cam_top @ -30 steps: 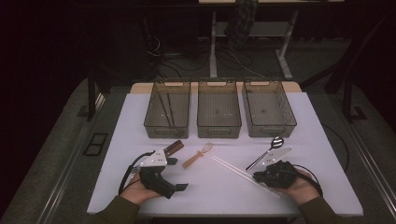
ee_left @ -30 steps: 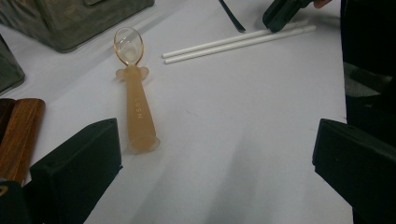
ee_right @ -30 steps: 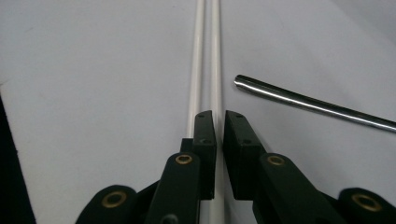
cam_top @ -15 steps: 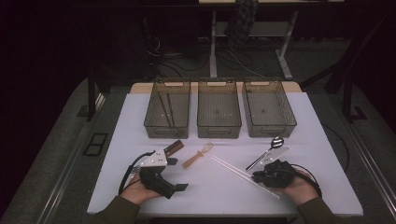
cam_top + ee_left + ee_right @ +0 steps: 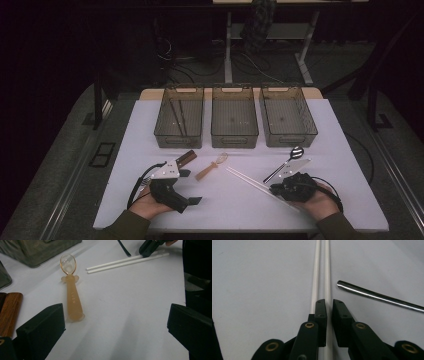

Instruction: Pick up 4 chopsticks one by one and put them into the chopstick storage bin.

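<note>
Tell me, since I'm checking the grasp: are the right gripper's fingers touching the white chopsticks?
Touching. In the right gripper view the right gripper has its fingers nearly closed on one of the white chopsticks.

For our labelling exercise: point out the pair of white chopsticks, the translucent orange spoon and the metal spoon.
white chopsticks (image 5: 125,262), left gripper view, middle of the two sticks.
translucent orange spoon (image 5: 73,298), left gripper view, on its flat handle.
metal spoon (image 5: 297,151), high view, on its bowl.
</note>
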Demonstrator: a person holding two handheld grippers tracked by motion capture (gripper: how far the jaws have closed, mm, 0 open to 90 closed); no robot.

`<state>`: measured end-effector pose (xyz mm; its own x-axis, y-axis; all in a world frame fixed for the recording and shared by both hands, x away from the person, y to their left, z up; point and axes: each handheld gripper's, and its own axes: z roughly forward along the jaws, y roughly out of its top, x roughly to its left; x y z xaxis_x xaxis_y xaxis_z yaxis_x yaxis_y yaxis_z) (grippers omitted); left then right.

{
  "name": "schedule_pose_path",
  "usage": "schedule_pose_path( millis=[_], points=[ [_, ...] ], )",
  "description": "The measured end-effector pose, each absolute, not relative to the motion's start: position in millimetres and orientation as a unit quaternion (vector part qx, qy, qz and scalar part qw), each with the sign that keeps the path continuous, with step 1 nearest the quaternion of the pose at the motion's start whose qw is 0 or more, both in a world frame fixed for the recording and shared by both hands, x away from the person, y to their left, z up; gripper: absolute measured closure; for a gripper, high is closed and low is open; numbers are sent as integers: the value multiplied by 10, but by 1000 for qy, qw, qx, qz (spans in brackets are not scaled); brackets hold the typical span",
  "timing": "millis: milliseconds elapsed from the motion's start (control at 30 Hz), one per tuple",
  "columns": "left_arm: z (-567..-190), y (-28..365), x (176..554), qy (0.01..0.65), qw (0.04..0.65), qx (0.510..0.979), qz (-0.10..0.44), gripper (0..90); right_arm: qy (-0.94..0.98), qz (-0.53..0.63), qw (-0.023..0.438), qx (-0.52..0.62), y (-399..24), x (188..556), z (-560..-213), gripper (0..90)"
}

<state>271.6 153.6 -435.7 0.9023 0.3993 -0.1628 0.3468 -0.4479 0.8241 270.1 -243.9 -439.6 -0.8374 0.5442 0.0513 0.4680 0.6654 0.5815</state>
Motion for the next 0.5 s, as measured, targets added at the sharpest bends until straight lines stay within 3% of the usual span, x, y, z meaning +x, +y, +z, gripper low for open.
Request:
schedule_pose_path(
  millis=[500],
  points=[
    [-4353, 1538, 2714, 218, 479, 850, 28, 0, 906, 322, 48, 272, -2506, 2733, -4421, 836]
  ],
)
